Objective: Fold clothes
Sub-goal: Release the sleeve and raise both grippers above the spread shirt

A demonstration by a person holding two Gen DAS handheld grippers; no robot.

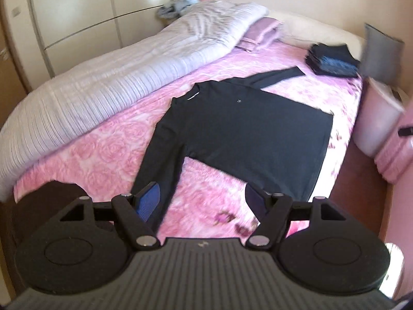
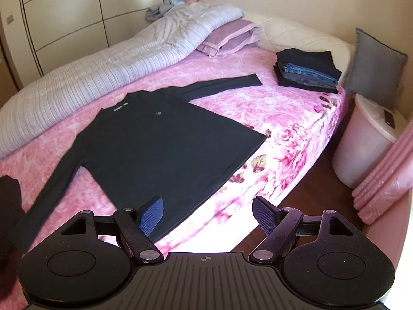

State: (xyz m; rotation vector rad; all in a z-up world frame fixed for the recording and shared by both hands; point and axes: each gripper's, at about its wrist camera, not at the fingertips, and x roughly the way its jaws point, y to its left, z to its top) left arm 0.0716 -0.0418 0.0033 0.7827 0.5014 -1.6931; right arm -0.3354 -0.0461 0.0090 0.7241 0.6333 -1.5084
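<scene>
A black long-sleeved shirt [image 1: 240, 129] [image 2: 160, 144] lies flat and spread out on the pink floral bedspread [image 1: 108, 155] [image 2: 271, 118], both sleeves stretched out. My left gripper [image 1: 204, 201] hovers open above the near edge of the bed, its left blue pad over the end of the near sleeve, nothing between its fingers. My right gripper [image 2: 209, 214] is open too, above the shirt's hem corner and the bed's edge, holding nothing.
A stack of folded dark clothes and jeans [image 1: 333, 60] [image 2: 307, 69] sits at the bed's far right corner. A rolled white quilt [image 2: 103, 62] and a purple pillow [image 2: 229, 36] line the far side. A white nightstand [image 2: 366, 139] and a grey cushion [image 2: 374, 64] stand right of the bed.
</scene>
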